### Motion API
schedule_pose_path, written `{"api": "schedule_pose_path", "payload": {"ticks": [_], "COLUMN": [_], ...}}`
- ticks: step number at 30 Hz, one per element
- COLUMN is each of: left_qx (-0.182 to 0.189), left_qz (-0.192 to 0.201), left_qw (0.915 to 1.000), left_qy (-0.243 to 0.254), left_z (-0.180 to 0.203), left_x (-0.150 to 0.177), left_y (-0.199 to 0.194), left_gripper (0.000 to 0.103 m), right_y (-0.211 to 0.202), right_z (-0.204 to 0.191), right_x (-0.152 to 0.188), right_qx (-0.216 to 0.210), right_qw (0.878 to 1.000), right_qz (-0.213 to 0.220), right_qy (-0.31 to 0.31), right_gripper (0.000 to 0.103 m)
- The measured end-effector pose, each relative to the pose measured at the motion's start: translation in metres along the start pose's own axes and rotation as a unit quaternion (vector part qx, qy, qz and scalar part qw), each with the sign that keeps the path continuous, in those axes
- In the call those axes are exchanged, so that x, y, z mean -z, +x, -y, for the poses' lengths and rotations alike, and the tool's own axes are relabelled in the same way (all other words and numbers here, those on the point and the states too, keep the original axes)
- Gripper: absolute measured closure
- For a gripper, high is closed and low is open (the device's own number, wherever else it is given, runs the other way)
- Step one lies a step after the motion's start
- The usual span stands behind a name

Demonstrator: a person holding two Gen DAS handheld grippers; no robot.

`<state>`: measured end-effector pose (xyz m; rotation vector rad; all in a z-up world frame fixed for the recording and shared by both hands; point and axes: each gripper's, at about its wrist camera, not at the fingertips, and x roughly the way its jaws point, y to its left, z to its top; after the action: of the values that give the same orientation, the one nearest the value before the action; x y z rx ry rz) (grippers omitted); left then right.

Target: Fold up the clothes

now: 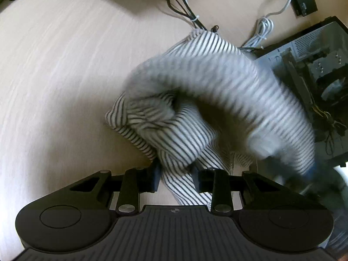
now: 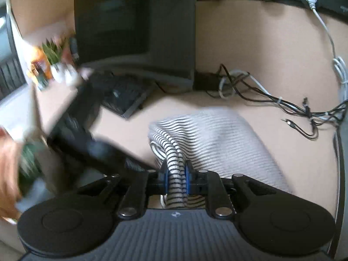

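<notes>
Right wrist view shows the right gripper (image 2: 175, 175) pinching a bunched striped garment (image 2: 208, 139) at frame centre, the left gripper (image 1: 175, 174) likewise clamped on it, lifting cloth off the counter (image 1: 65, 65) to fold.

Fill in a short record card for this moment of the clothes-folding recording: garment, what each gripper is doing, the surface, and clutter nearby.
garment: striped shirt, white with dark stripes, bunched and partly lifted, blurred
left gripper: closed on a fold of the shirt
right gripper: clamped on a bunched fold of the shirt
surface: light wooden table
clutter: cables behind the shirt; open computer case to one side; keyboard and a dark monitor
</notes>
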<state>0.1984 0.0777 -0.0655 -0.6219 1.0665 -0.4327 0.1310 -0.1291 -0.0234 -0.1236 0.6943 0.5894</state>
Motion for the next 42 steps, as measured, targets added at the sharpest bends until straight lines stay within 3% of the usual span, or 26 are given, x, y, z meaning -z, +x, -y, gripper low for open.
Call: {"api": "schedule_pose_path", "payload": {"ticks": [2,4,7,9,10,12,14,16,18,19,20,23,25,29,34,38,42], "left_qx": [-0.001,-0.003,-0.005,0.002,0.006,0.014,0.007,-0.001,-0.004,-0.004,-0.005,-0.007,-0.006,-0.003,0.001,0.004,0.011], "left_qz": [0.007,0.014,0.024,0.043,0.050,0.063,0.067,0.068,0.067,0.069,0.070,0.076,0.080,0.086,0.094,0.101,0.091], "left_qw": [1.0000,0.9999,0.9997,0.9990,0.9987,0.9978,0.9976,0.9976,0.9975,0.9973,0.9971,0.9962,0.9960,0.9957,0.9953,0.9948,0.9958], "left_qy": [-0.002,-0.003,-0.005,-0.009,-0.011,-0.015,-0.014,-0.015,-0.024,-0.027,-0.030,-0.042,-0.040,-0.033,-0.024,-0.016,-0.003], "left_z": [-0.003,-0.006,-0.011,-0.013,-0.013,-0.010,-0.007,-0.007,-0.010,-0.011,-0.013,-0.018,-0.016,-0.009,-0.001,0.006,0.021], "left_x": [-0.001,-0.001,-0.002,-0.004,-0.006,-0.012,-0.015,-0.016,-0.016,-0.017,-0.017,-0.020,-0.020,-0.020,-0.020,-0.020,-0.017], "left_y": [-0.008,-0.017,-0.030,-0.046,-0.050,-0.056,-0.054,-0.051,-0.049,-0.048,-0.048,-0.047,-0.049,-0.053,-0.058,-0.061,-0.050], "left_gripper": [0.064,0.063,0.064,0.064,0.058,0.049,0.050,0.050,0.050,0.050,0.050,0.048,0.048,0.046,0.045,0.045,0.044], "right_y": [0.007,0.015,0.025,0.032,0.033,0.034,0.037,0.041,0.048,0.049,0.046,0.031,0.016,-0.008,0.012,0.031,0.035], "right_z": [-0.003,-0.015,-0.044,-0.052,-0.053,-0.062,-0.073,-0.084,-0.093,-0.092,-0.088,-0.069,-0.056,-0.029,-0.053,-0.078,-0.075], "right_x": [0.009,0.015,0.031,0.038,0.039,0.040,0.045,0.052,0.062,0.064,0.062,0.045,0.029,0.008,0.053,0.092,0.093], "right_qx": [0.009,0.036,0.078,0.097,0.102,0.110,0.117,0.128,0.152,0.160,0.164,0.162,0.171,0.190,0.156,0.184,0.197], "right_qw": [1.000,0.997,0.983,0.976,0.974,0.970,0.963,0.953,0.936,0.932,0.932,0.942,0.940,0.914,0.892,0.852,0.848], "right_qz": [-0.010,-0.012,-0.014,-0.014,-0.014,-0.016,-0.023,-0.030,-0.031,-0.028,-0.026,-0.022,-0.015,-0.017,-0.052,-0.034,-0.025], "right_qy": [-0.002,-0.062,-0.163,-0.195,-0.203,-0.217,-0.242,-0.274,-0.317,-0.324,-0.322,-0.292,-0.295,-0.357,-0.421,-0.490,-0.491], "right_gripper": [0.089,0.088,0.086,0.083,0.079,0.067,0.037,0.032,0.034,0.045,0.064,0.081,0.082,0.082,0.082,0.081,0.081]}}
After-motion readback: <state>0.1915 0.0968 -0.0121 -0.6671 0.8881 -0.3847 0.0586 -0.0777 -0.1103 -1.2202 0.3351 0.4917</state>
